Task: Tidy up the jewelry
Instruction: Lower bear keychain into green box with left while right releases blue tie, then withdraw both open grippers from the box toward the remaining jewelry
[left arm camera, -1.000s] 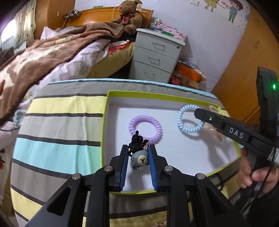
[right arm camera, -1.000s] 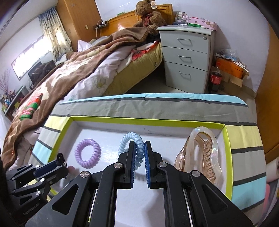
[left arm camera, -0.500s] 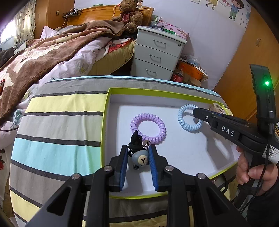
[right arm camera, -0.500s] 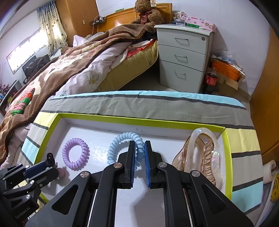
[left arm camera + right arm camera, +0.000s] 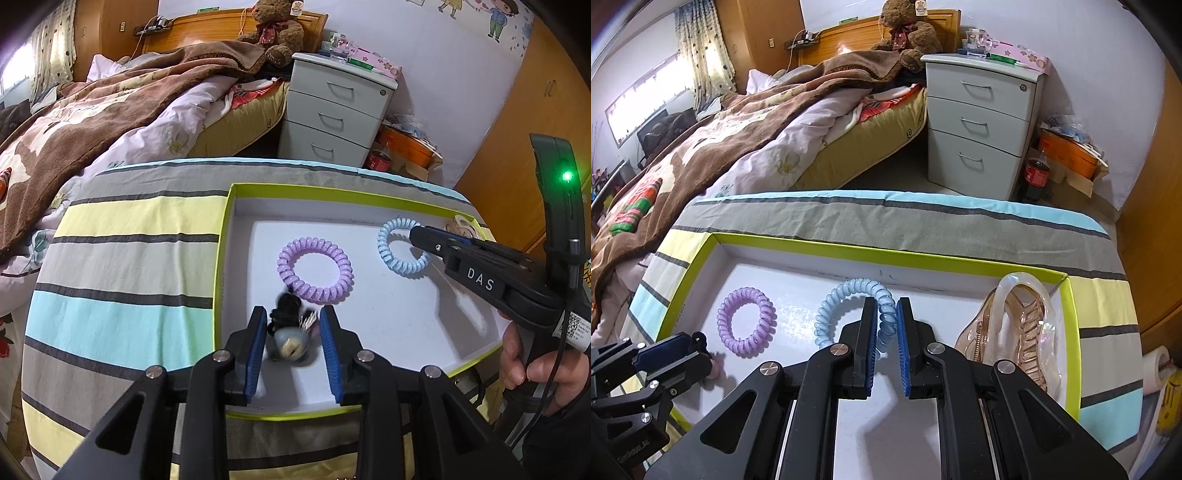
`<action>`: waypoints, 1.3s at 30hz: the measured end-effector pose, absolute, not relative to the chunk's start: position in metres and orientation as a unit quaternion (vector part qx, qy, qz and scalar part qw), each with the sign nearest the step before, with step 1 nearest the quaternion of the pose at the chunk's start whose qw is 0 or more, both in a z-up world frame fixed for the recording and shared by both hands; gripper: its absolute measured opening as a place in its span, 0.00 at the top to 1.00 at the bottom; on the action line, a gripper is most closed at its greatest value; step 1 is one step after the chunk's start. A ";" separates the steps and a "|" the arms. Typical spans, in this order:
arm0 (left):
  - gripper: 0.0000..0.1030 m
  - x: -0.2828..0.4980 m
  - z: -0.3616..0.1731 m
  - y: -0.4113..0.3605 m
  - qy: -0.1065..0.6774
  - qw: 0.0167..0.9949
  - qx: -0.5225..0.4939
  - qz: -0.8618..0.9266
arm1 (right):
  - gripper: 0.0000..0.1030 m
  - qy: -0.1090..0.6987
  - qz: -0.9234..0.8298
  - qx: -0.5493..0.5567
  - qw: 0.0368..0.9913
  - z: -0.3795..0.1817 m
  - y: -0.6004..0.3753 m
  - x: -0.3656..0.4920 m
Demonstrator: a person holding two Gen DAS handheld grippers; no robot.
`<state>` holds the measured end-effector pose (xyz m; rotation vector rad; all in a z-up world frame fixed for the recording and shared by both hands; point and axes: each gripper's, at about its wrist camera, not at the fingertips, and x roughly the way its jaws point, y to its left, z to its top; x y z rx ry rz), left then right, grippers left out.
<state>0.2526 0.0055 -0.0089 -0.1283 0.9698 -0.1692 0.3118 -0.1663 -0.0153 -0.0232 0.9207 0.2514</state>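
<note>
Left gripper point(image 5: 293, 347): jaws spread, blue pads clear on both sides of bear charm; nothing gripped; positioned over near left part of tray.
Bear charm point(image 5: 290, 345): blurred, blue-grey, with black cord at far end; between the spread left pads, contact with tray floor not determinable; just near of purple coil tie.
Right gripper point(image 5: 886, 325): jaws parted narrowly, blue coil tie running between pads; daylight visible on right pad side, contact on left pad side not determinable; firm grip not confirmed.
Blue coil tie point(image 5: 846, 295): light blue spiral ring, right portion between right gripper pads, remainder curving out to the left over tray floor; middle of tray.
Purple coil tie point(image 5: 314, 269): lying flat on tray floor, left of blue coil tie, apart from it.
Hair claw point(image 5: 1019, 325): translucent peach-pink, at right end of tray, beside right wall; just right of right gripper, not touching.
Tray point(image 5: 886, 254): white floor, lime-green rim, shallow; resting on striped cloth.
Striped cloth point(image 5: 129, 258): bands of grey, yellow, light blue, dark lines; covering raised surface under tray.
Hand point(image 5: 535, 365): wrapped round right gripper handle, at right edge of left wrist view.
Far surroundings: bed with brown blanket point(image 5: 720, 122) far left; grey three-drawer cabinet point(image 5: 979, 122) far right; teddy bear point(image 5: 908, 33) on headboard.
</note>
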 end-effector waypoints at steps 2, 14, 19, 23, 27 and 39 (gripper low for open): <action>0.69 0.253 -0.009 0.006 0.465 0.879 -0.062 -0.081 | 0.87 0.443 0.121 -0.013 0.888 -0.015 -0.166 0.312; 0.57 0.252 -0.009 0.004 0.464 0.880 -0.058 -0.079 | 0.76 0.435 0.122 -0.019 0.892 -0.010 -0.163 0.307; 0.51 0.247 -0.003 0.003 0.459 0.883 -0.058 -0.080 | 0.76 0.426 0.124 -0.016 0.896 -0.001 -0.165 0.298; 0.49 0.238 0.006 0.003 0.451 0.887 -0.057 -0.081 | 0.76 0.413 0.130 -0.014 0.901 0.010 -0.167 0.284; 0.45 0.226 0.017 0.004 0.442 0.891 -0.055 -0.084 | 0.76 0.402 0.135 -0.008 0.905 0.019 -0.170 0.265; 0.44 0.174 0.035 0.018 0.426 0.899 -0.060 -0.087 | 0.75 0.384 0.151 0.004 0.911 0.030 -0.181 0.201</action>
